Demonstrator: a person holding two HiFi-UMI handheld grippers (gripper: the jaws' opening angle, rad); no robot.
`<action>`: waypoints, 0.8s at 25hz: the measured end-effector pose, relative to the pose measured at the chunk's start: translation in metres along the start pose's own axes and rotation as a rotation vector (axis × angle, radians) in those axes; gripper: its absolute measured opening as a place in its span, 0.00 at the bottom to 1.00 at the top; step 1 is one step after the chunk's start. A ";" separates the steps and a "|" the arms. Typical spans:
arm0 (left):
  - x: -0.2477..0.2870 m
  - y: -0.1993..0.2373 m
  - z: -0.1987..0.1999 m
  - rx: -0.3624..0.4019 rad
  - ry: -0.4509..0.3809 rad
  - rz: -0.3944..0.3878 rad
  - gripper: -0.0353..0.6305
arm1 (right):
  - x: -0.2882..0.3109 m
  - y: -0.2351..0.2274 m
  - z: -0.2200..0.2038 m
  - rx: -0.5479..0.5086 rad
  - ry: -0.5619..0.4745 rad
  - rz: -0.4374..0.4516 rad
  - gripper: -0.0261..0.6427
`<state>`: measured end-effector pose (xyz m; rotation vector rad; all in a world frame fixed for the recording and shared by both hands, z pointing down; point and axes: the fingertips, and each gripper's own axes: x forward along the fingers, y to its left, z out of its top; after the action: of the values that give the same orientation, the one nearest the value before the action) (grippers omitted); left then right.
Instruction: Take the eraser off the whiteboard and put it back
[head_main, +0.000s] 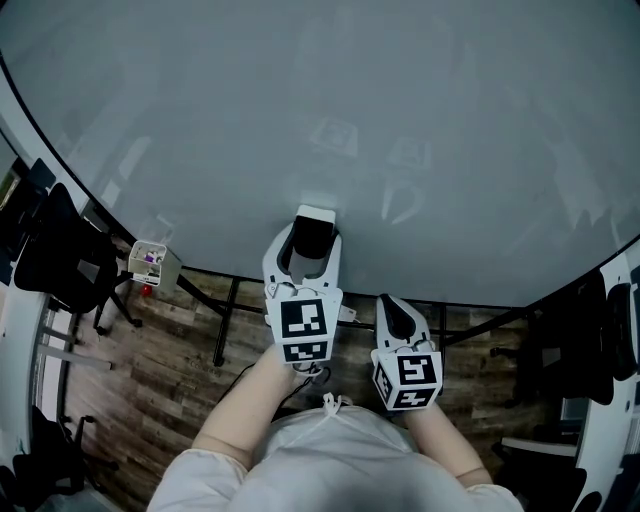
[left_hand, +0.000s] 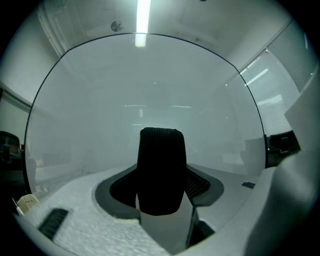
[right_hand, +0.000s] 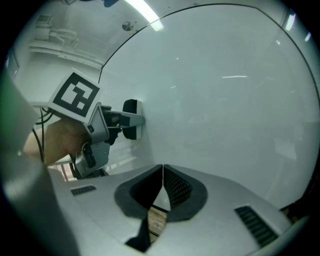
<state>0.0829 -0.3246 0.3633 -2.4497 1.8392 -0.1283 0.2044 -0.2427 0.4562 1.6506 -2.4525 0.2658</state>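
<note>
Left tool (head_main: 305, 236) is up at the whiteboard (head_main: 320, 120) and pointing level at it, with the eraser (head_main: 314, 242) standing between its jaws. In the left gripper view the black eraser fills the gap from pad to pad, both sides looking pressed, so that's a wide pinch on it. The right gripper view catches the same thing side-on, up at ten o'clock: the eraser sits against the board's face with the left tool clamped around it and a hand (right_hand: 55, 137) behind. In the head view the eraser lies just above centre, near the board's lower edge, at twelve o'clock from the left tool's marker cube (head_main: 304, 325). Over at four o'clock from the left tool, the right tool (head_main: 395, 308) hangs a little lower and nearer the person, angled slightly down. Its jaws are pressed together, pad against pad, with nothing in them, and its tips are clear of the board. Below the board there's a wood-plank floor (head_main: 170, 370), with a black chair (head_main: 60, 250) out at nine o'clock.
</note>
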 end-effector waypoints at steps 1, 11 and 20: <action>-0.002 0.000 -0.001 0.011 0.004 -0.015 0.45 | -0.001 0.001 0.000 -0.002 -0.002 -0.003 0.08; -0.039 0.008 -0.003 -0.008 -0.011 -0.067 0.45 | -0.008 0.010 0.000 0.016 -0.011 -0.039 0.08; -0.092 0.022 -0.072 -0.048 0.115 -0.125 0.45 | -0.010 0.041 -0.010 0.038 0.008 -0.061 0.08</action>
<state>0.0285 -0.2434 0.4300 -2.6428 1.7505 -0.2396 0.1702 -0.2156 0.4617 1.7332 -2.4010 0.3120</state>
